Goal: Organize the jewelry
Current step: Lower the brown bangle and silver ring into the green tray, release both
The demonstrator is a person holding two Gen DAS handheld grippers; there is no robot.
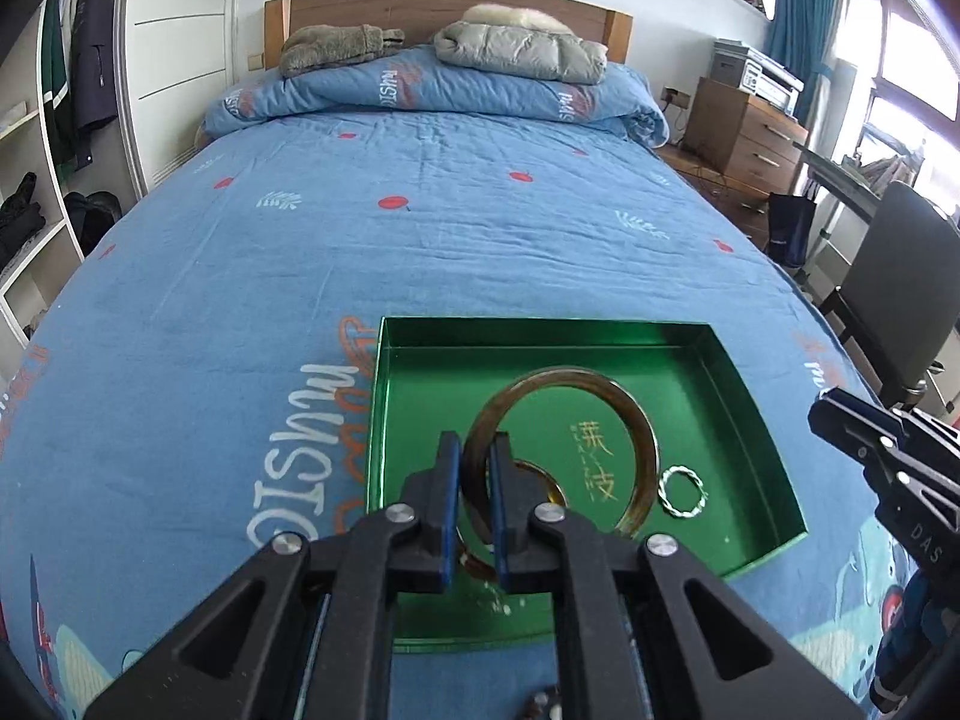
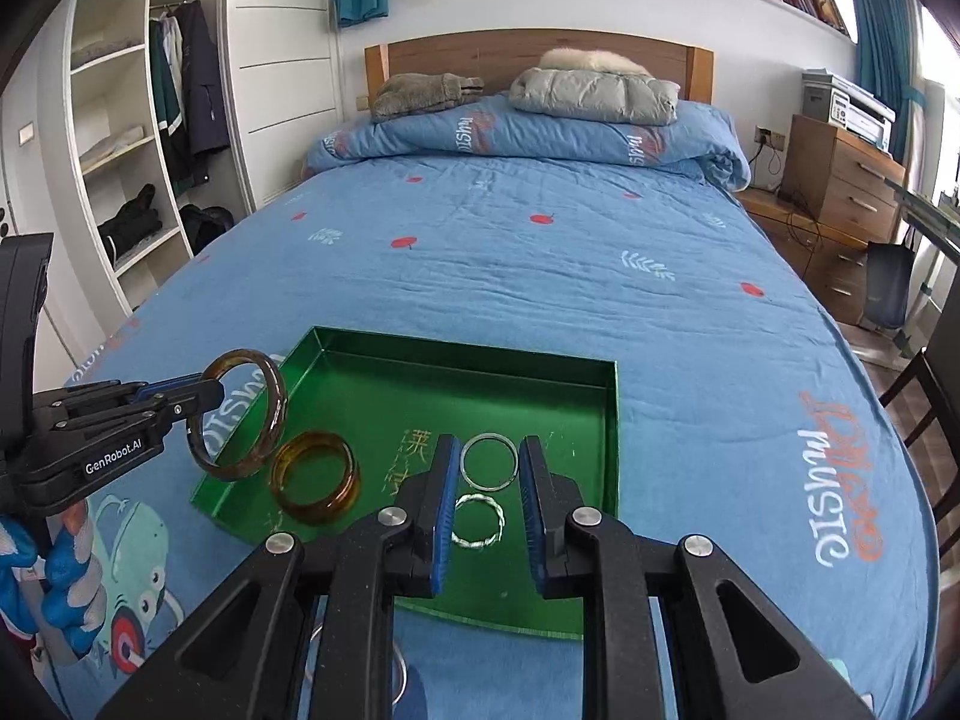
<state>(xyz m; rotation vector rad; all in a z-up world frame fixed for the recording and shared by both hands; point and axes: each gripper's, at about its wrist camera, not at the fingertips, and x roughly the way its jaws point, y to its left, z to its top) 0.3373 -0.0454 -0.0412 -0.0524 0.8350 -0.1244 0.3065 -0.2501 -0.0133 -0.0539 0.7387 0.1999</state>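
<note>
A green tray (image 1: 756, 420) (image 2: 606, 420) lies on the blue bedspread. My left gripper (image 1: 475, 456) (image 2: 207, 399) is shut on an amber bangle (image 1: 645, 438) (image 2: 276, 414) and holds it upright above the tray's left edge. A second amber bangle (image 2: 315, 476) lies flat in the tray. My right gripper (image 2: 485, 462) (image 1: 840, 414) is open and empty, hovering over a thin silver ring (image 2: 489, 461) and a twisted silver ring (image 2: 477, 522) (image 1: 681, 491) in the tray.
More jewelry pieces (image 2: 399, 669) lie on the bedspread in front of the tray, partly hidden by my right gripper. Folded quilt and jackets (image 2: 591, 93) sit at the bed's head. A wooden drawer unit (image 2: 840, 180) and a chair (image 1: 900, 294) stand on the right.
</note>
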